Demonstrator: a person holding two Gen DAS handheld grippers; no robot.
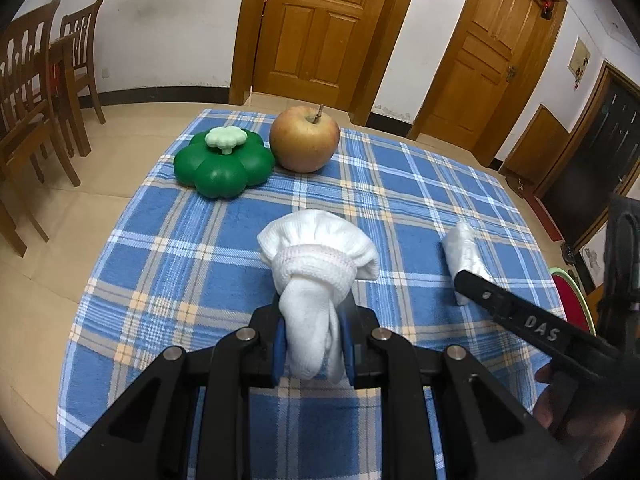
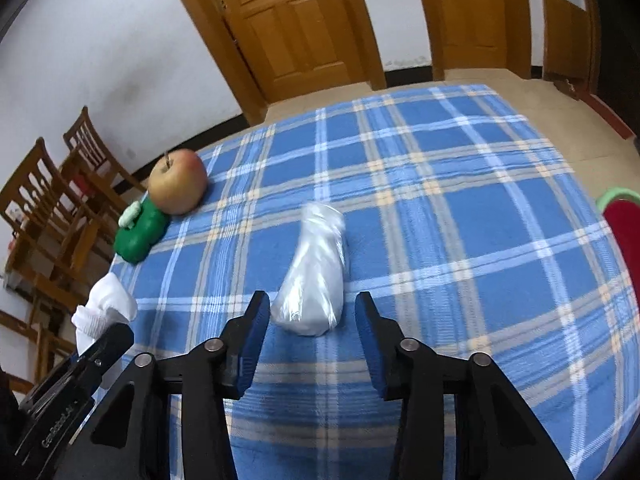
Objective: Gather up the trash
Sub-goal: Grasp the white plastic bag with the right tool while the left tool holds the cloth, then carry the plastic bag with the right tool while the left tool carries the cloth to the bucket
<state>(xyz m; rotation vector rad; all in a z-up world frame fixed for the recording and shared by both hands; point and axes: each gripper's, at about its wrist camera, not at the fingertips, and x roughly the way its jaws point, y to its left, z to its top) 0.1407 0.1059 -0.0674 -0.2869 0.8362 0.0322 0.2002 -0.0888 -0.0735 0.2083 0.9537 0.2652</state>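
Note:
My left gripper point(image 1: 313, 312) is shut on a white rolled sock point(image 1: 318, 268) and holds it over the blue plaid tablecloth point(image 1: 400, 184). The sock also shows at the left of the right wrist view point(image 2: 106, 308). A crumpled white plastic wrapper point(image 2: 314, 276) lies on the cloth. My right gripper point(image 2: 313, 300) is open, its blue-padded fingers on either side of the wrapper's near end. The wrapper shows at the right of the left wrist view point(image 1: 464, 252), partly hidden by the right gripper's finger.
A red-yellow apple point(image 1: 305, 138) and a green flower-shaped toy point(image 1: 224, 162) sit at the far left of the table. Wooden chairs point(image 1: 36, 92) stand left of the table. A red bin with a green rim point(image 2: 624, 224) is beyond the table's right edge.

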